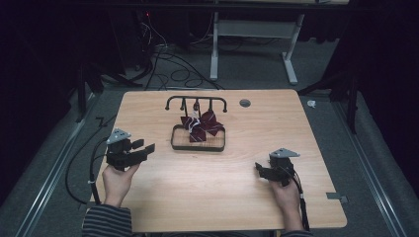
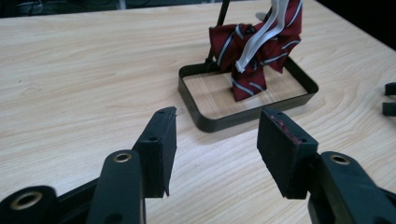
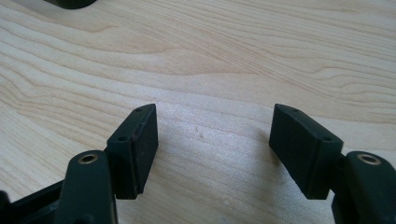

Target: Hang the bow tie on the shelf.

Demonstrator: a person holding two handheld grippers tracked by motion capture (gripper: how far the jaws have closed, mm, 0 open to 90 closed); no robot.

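Both grippers are chunky black plastic, the left gripper (image 1: 143, 146) and right gripper (image 1: 261, 170) each topped with a grey three-cornered plate. Brass-ringed screw holes sit behind the flat pads (image 2: 287, 151); striped sleeve (image 1: 106, 221) behind the left one.

High overview; 2 close, low table (image 1: 163, 197) views

- My left gripper view cuts the striped bow tie (image 2: 254, 51) off at the top edge, so I can't see what it hangs from.
- In the high view the rack's hooks (image 1: 196, 102) are too small; I can't tell which hook holds the tie.
- A dark object (image 3: 70, 3) is clipped at the top of my right gripper view; I can't identify it.
- Two black tips (image 2: 390, 98) poke in at the right edge, cut off.
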